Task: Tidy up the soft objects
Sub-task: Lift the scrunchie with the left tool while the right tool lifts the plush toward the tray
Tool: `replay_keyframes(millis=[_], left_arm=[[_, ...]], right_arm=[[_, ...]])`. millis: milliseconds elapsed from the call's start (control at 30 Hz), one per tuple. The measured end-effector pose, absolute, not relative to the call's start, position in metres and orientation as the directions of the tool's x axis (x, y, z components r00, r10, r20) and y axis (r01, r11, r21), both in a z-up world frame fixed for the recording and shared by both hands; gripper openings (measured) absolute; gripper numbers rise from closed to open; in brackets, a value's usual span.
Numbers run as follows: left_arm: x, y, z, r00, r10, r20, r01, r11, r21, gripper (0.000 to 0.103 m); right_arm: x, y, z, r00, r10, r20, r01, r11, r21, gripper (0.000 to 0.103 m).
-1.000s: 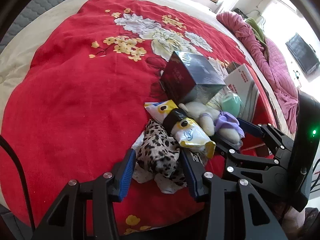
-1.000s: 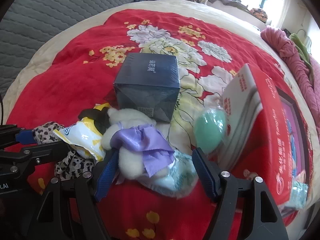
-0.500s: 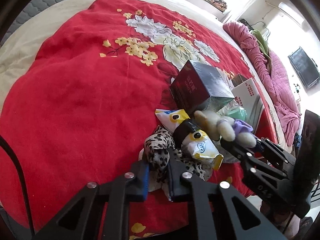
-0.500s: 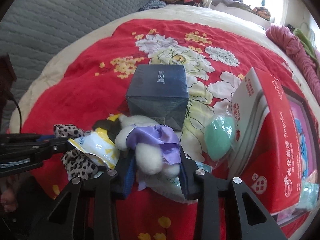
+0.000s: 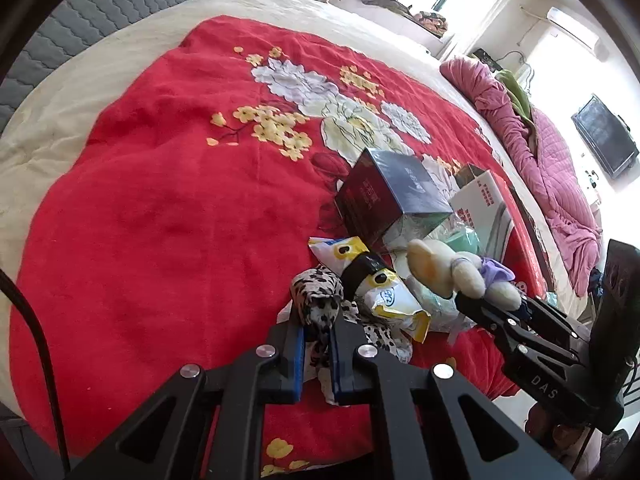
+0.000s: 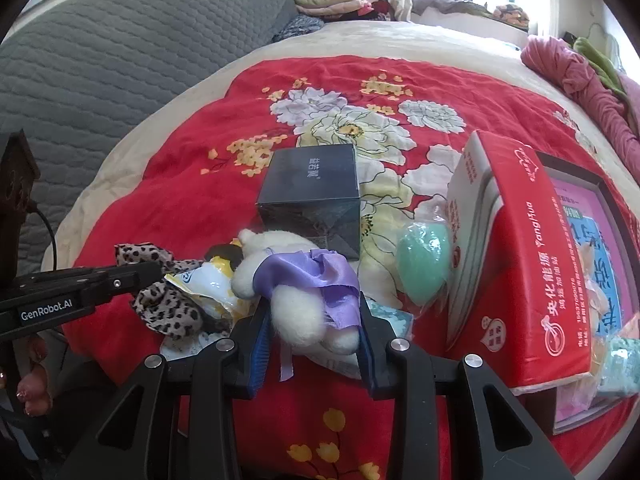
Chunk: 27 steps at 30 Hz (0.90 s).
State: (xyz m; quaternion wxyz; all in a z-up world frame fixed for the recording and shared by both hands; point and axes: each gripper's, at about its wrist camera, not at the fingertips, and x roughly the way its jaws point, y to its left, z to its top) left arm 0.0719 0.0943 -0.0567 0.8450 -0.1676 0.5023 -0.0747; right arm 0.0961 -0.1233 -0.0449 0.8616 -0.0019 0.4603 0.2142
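My left gripper (image 5: 318,344) is shut on a leopard-print cloth (image 5: 318,300), lifted a little off the red bedspread; the cloth also shows in the right wrist view (image 6: 160,300). My right gripper (image 6: 314,328) is shut on a white plush toy with a purple ribbon (image 6: 300,280), raised above the bed; the toy shows in the left wrist view too (image 5: 452,272). A yellow-and-white snack packet (image 5: 372,280) lies between cloth and toy. A green soft egg-shaped item in plastic (image 6: 424,264) rests against the red box.
A dark cube box (image 6: 312,196) stands behind the pile. A red and white carton (image 6: 520,256) leans on a framed pink picture (image 6: 592,280) at right. A pale green packet (image 6: 388,316) lies under the toy. A pink quilt (image 5: 552,168) lies far right.
Both grippers have closed, the left on the leopard cloth and the right on the plush toy, and both have lifted upward and back from the pile.
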Motion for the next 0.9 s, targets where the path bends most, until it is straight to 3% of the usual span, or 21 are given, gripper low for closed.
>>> replay_keyframes(millis=[900], left_arm=[[0.061, 0.082, 0.007, 0.573, -0.262, -0.776, 0.003, 0.948, -0.318, 0.01]], right_arm=[[0.075, -0.144, -0.001, 0.563, 0.408, -0.719, -0.346, 0.906, 0.243, 0.037]])
